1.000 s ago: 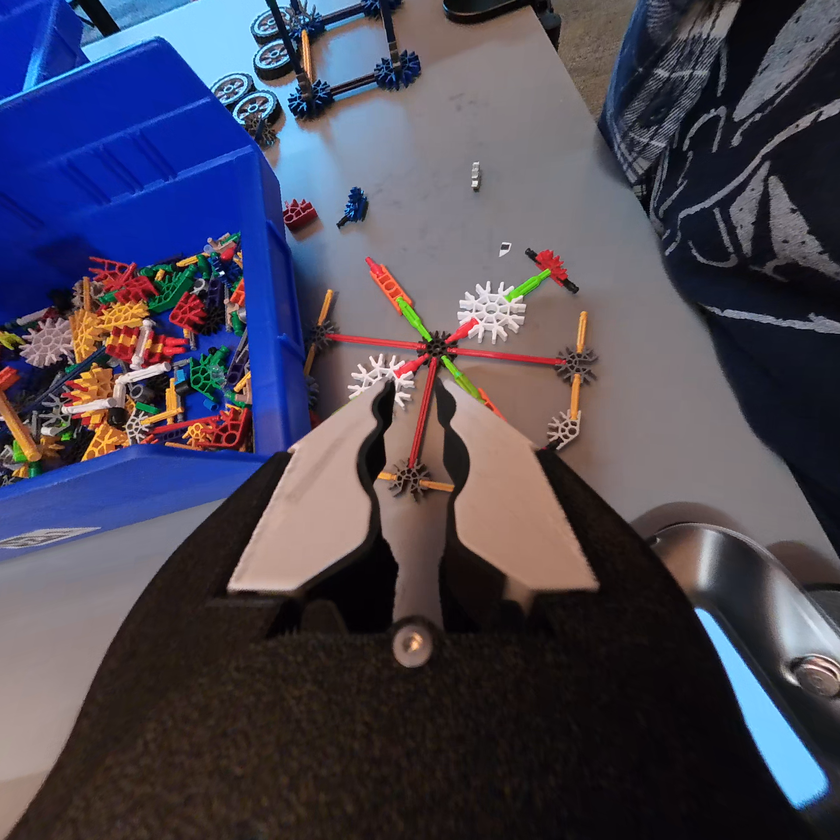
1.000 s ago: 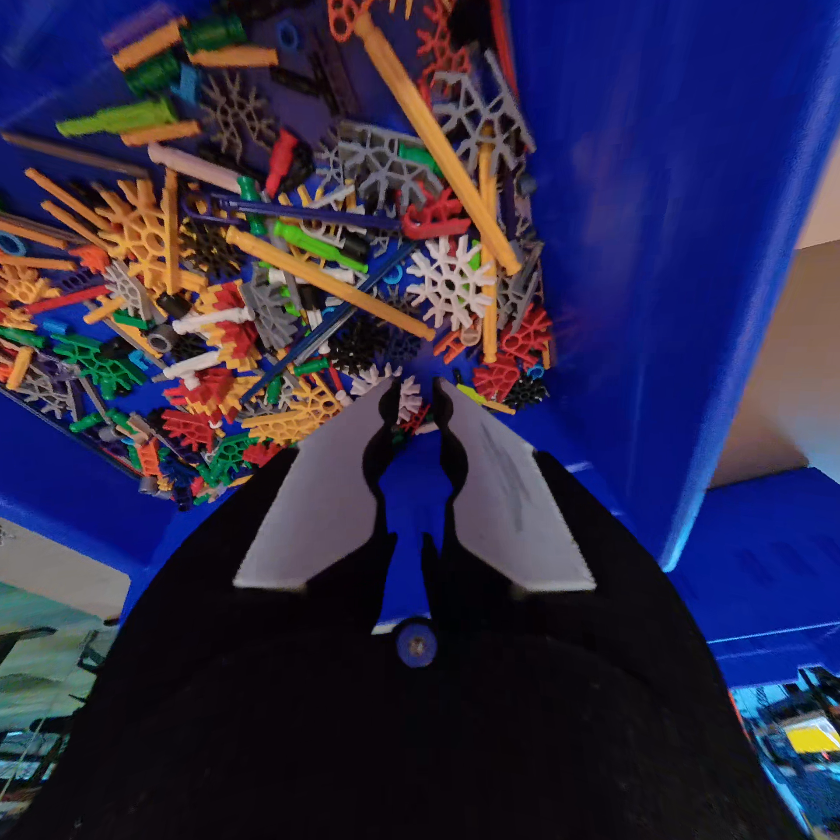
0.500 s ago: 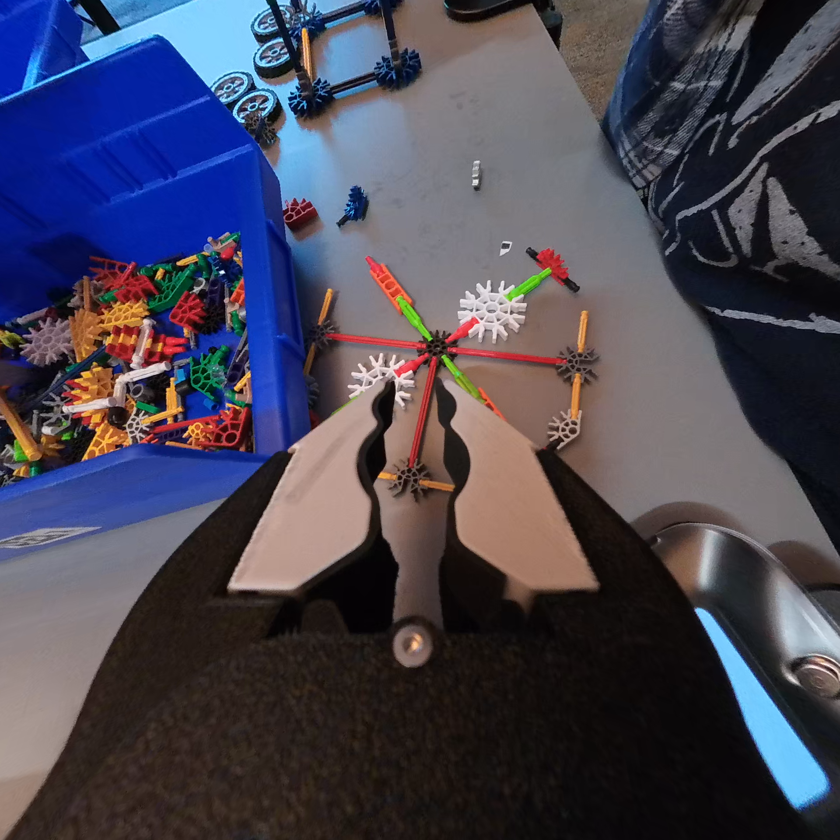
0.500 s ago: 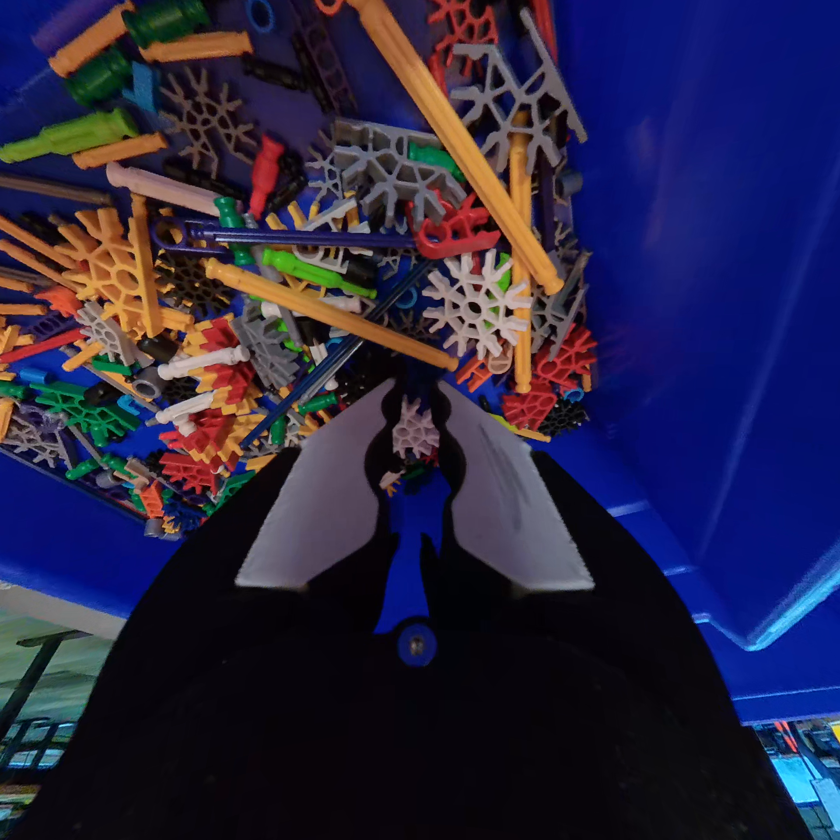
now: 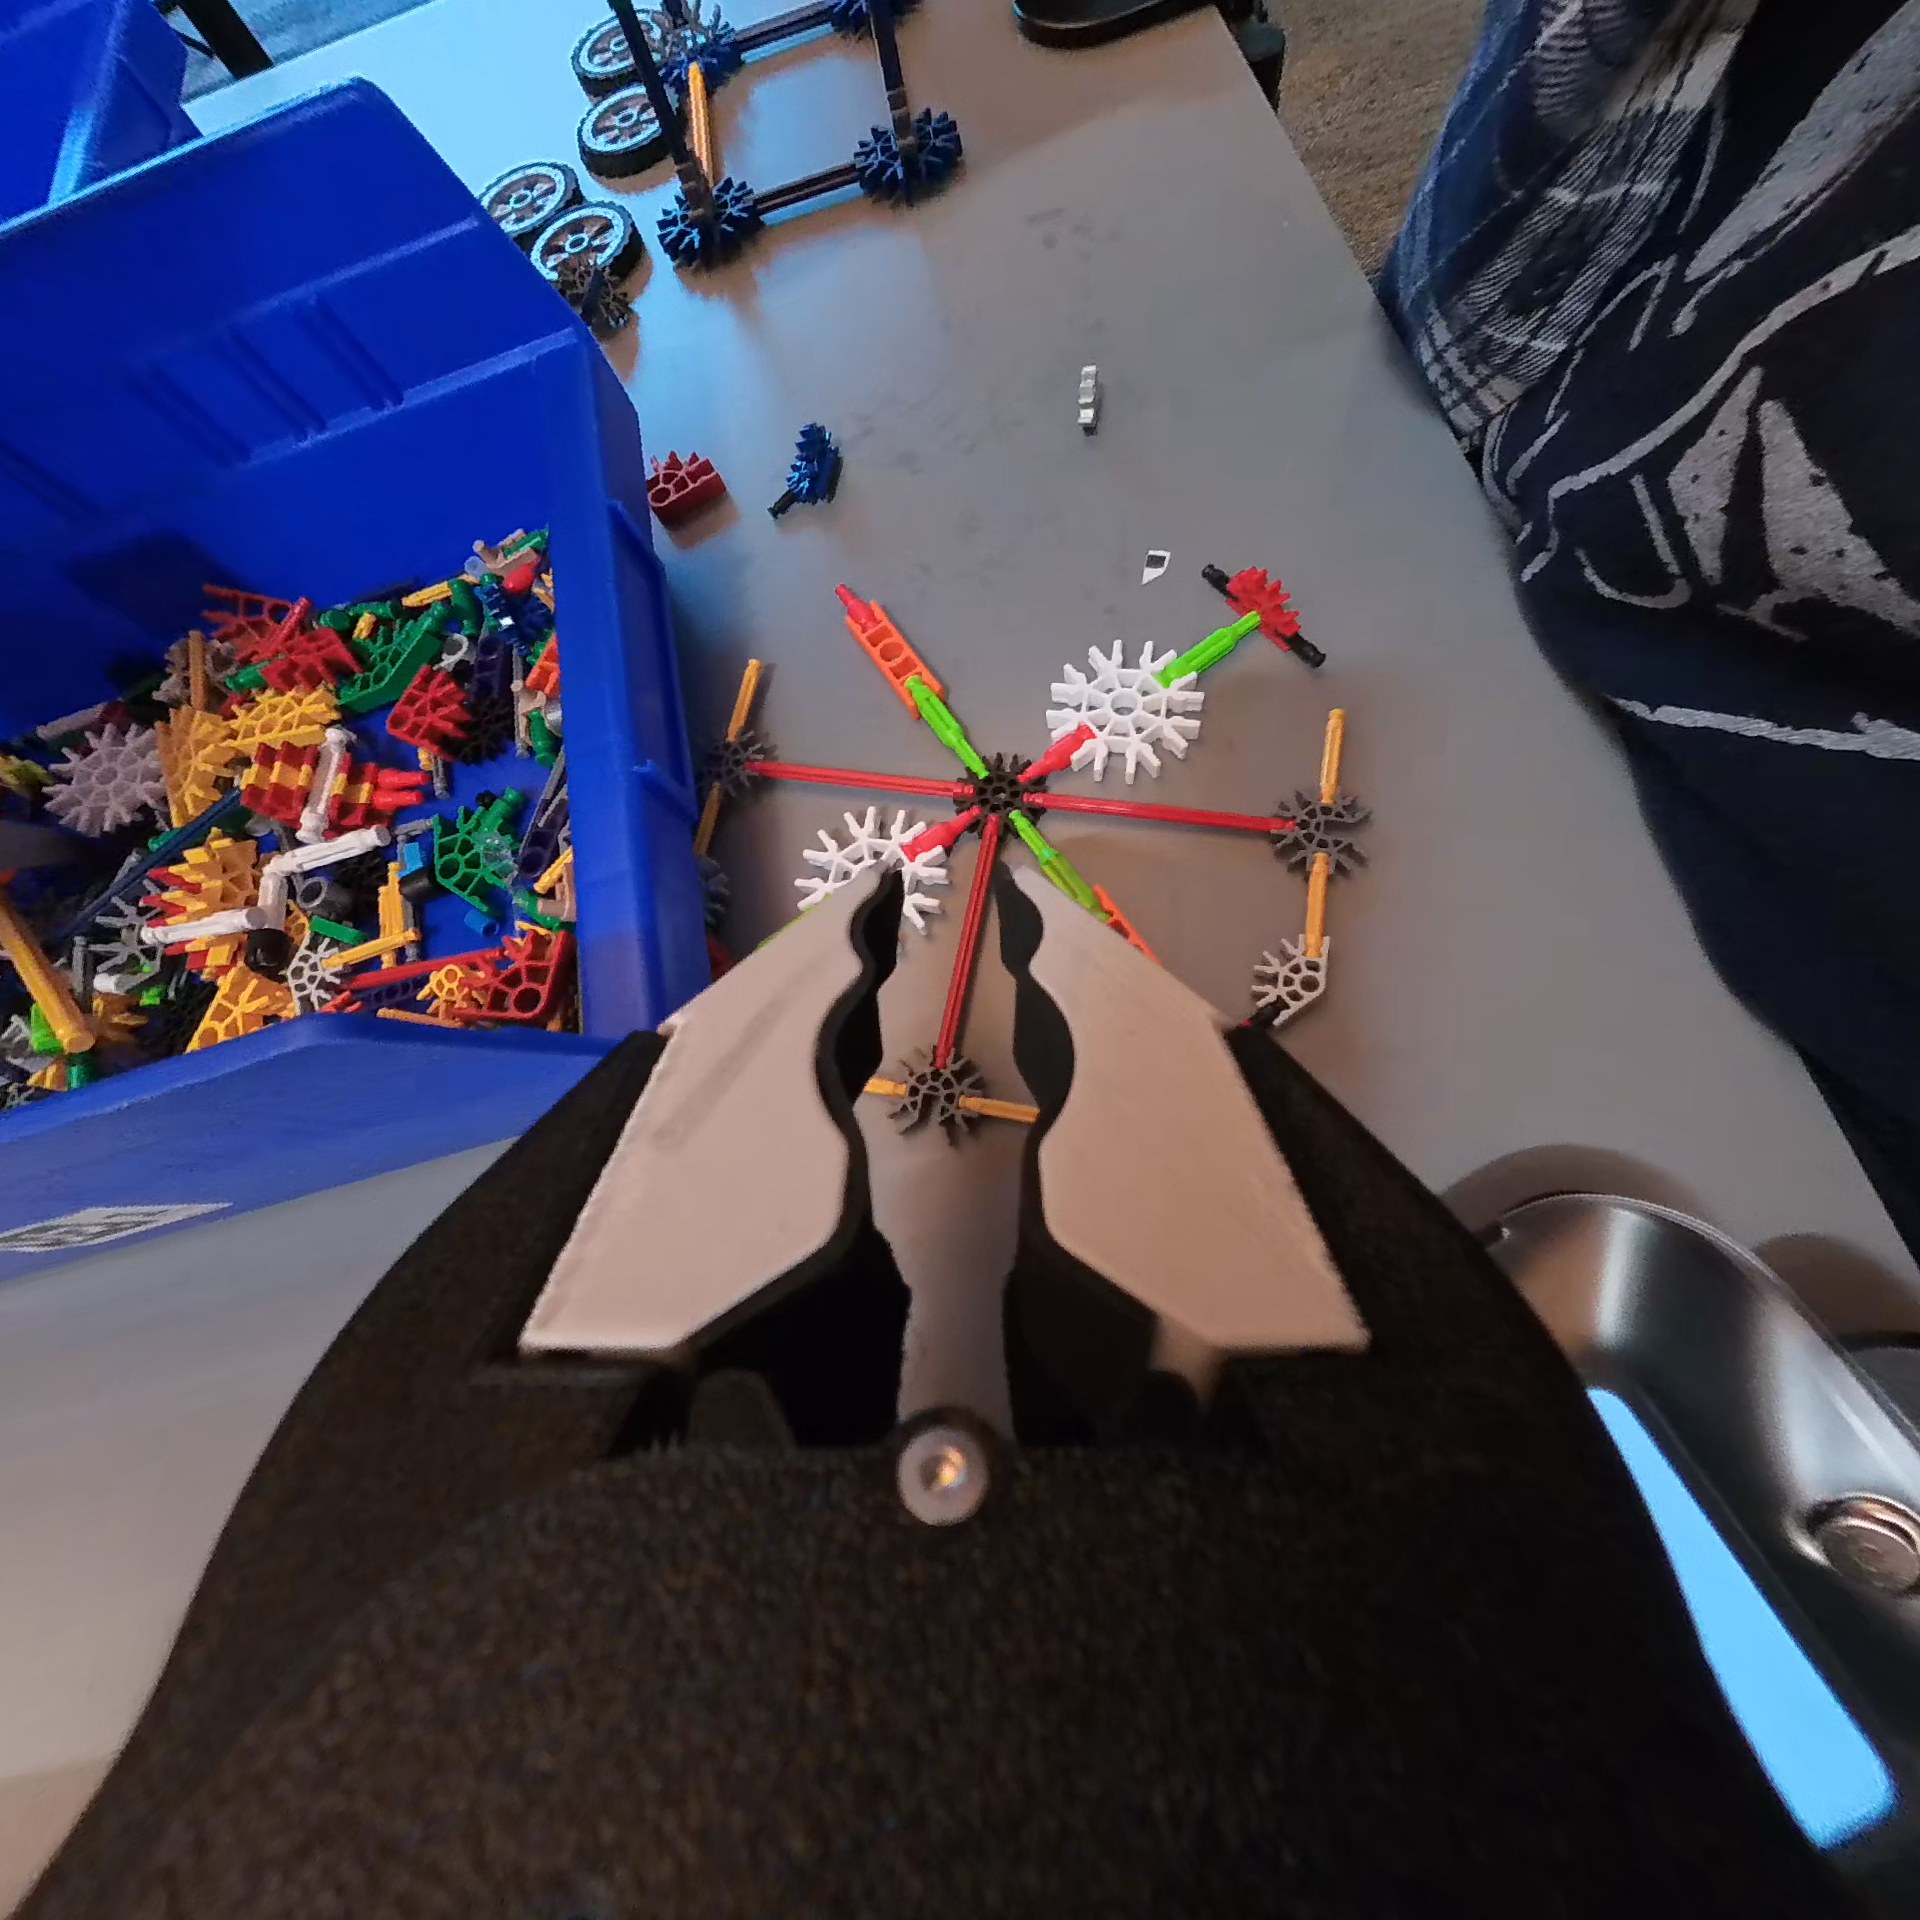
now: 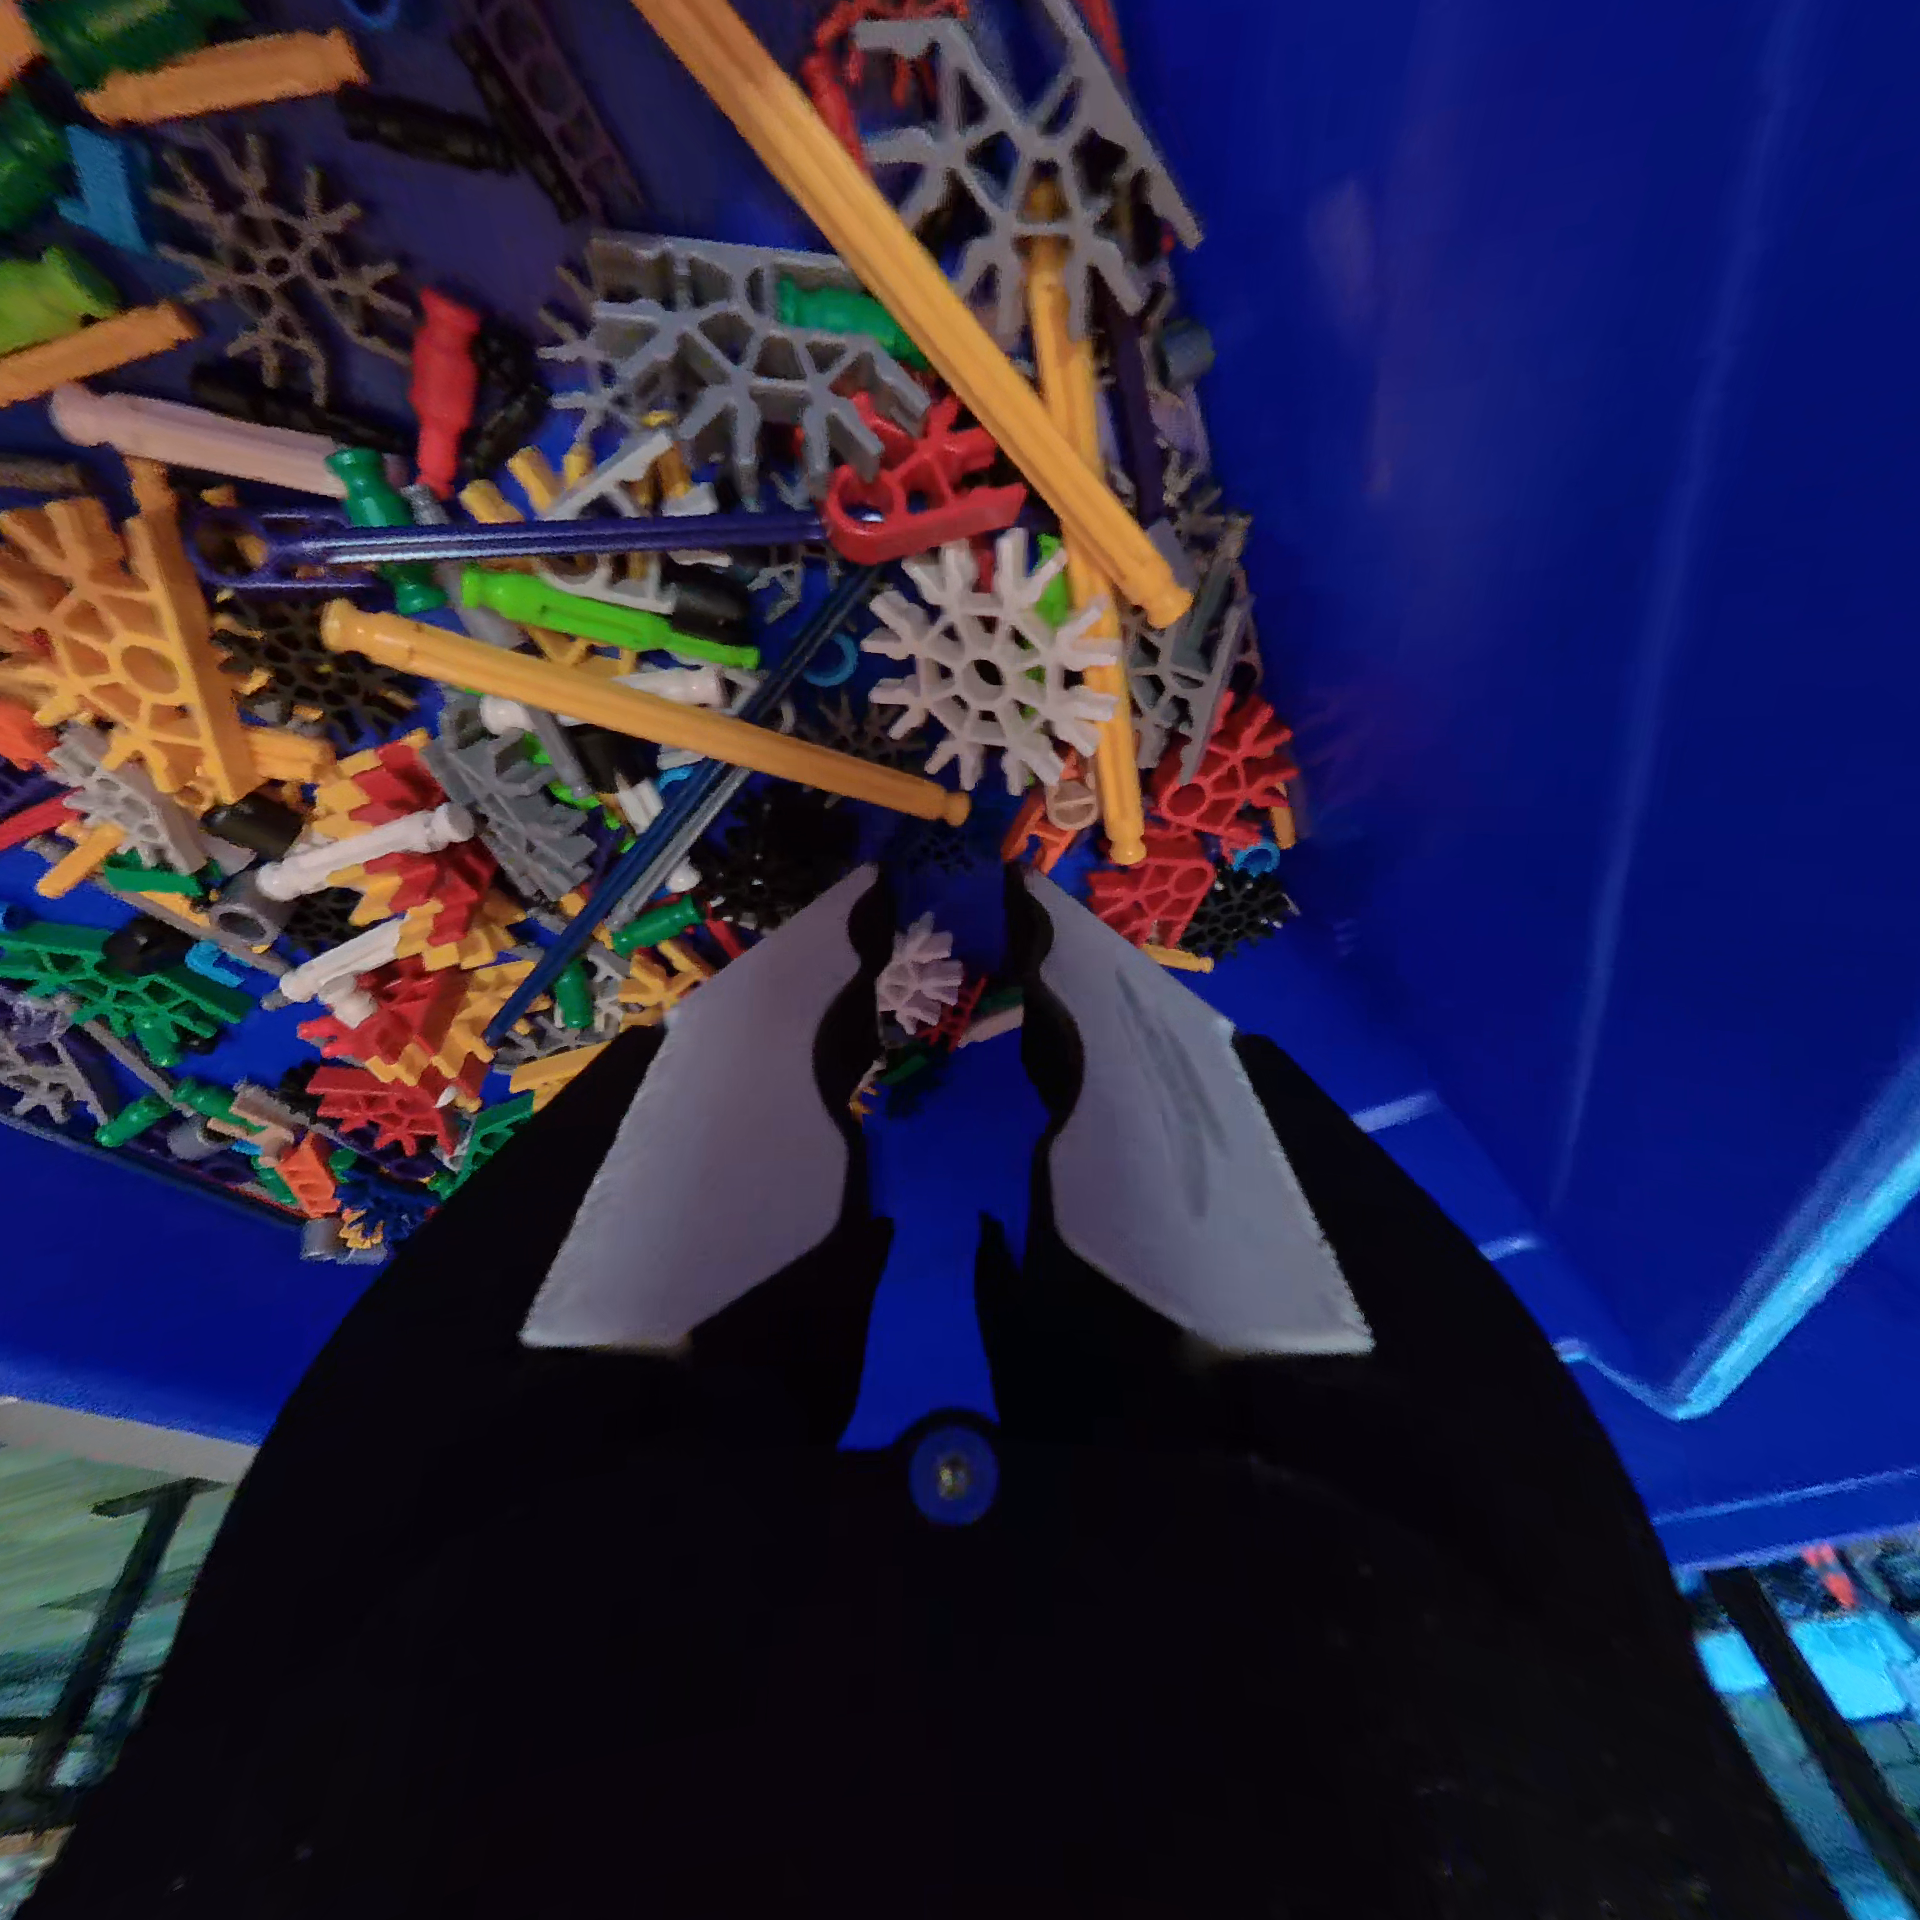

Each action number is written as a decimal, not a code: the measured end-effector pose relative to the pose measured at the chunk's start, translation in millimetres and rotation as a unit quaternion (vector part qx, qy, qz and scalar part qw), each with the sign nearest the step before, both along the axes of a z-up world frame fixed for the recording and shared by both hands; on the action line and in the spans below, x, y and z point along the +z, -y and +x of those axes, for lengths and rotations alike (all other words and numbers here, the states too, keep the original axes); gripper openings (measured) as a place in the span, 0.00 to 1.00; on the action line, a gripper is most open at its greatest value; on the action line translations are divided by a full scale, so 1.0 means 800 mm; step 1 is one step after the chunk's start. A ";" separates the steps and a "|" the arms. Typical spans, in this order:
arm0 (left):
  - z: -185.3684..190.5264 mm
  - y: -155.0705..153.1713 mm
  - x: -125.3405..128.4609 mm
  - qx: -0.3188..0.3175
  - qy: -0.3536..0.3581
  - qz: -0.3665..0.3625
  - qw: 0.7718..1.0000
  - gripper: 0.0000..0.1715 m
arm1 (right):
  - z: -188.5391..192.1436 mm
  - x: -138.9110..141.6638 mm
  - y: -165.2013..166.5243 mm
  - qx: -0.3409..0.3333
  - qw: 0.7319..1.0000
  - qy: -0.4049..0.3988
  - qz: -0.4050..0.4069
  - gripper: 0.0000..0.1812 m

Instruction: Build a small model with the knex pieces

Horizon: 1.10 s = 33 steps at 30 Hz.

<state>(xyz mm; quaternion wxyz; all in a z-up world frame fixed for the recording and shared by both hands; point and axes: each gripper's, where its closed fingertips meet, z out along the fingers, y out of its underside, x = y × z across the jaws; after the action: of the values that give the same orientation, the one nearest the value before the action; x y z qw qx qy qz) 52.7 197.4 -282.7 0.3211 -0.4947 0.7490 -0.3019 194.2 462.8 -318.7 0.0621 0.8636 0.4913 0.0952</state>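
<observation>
White snowflake connector between right claw tips (inside bin).
</observation>
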 end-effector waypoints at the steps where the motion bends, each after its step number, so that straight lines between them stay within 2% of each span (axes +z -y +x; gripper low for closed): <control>1: 0.000 0.000 0.000 0.001 0.000 0.001 1.000 0.10 | 0.005 0.000 -0.001 -0.011 1.000 0.010 0.001 0.11; 6: 0.000 0.000 0.003 0.000 0.003 0.001 1.000 0.10 | 0.004 -0.004 0.016 -0.006 0.999 -0.008 -0.031 0.08; 10: 0.000 0.001 0.001 0.000 0.001 0.000 1.000 0.10 | 0.000 0.005 0.010 -0.020 0.999 -0.036 -0.019 0.10; 12: 0.000 0.001 0.001 0.000 0.002 -0.002 1.000 0.10 | 0.006 0.007 0.004 -0.021 1.000 -0.019 -0.008 0.12; 23: 0.000 0.001 0.001 0.000 0.001 -0.001 1.000 0.10 | -0.006 -0.006 0.004 -0.017 0.999 -0.051 -0.006 0.11; 24: 0.000 0.001 0.001 0.000 0.001 -0.003 1.000 0.10 | -0.006 -0.006 0.002 -0.024 0.998 -0.054 -0.006 0.10; 26: 0.000 0.001 0.000 0.000 0.000 -0.002 1.000 0.10 | -0.009 -0.004 0.005 -0.019 0.998 -0.060 -0.013 0.00; 30: 0.000 0.002 0.000 -0.001 0.001 -0.005 1.000 0.10 | -0.013 -0.005 0.004 -0.010 0.998 -0.061 -0.010 0.00; 33: 0.000 0.001 0.001 0.000 0.001 -0.005 1.000 0.10 | 0.004 0.007 0.001 -0.011 0.999 -0.032 -0.001 0.00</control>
<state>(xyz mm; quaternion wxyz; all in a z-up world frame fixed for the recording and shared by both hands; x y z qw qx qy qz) 52.4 196.8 -282.2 0.3199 -0.4961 0.7470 -0.3059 197.5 462.4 -313.3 0.0483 0.8714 0.4837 0.0663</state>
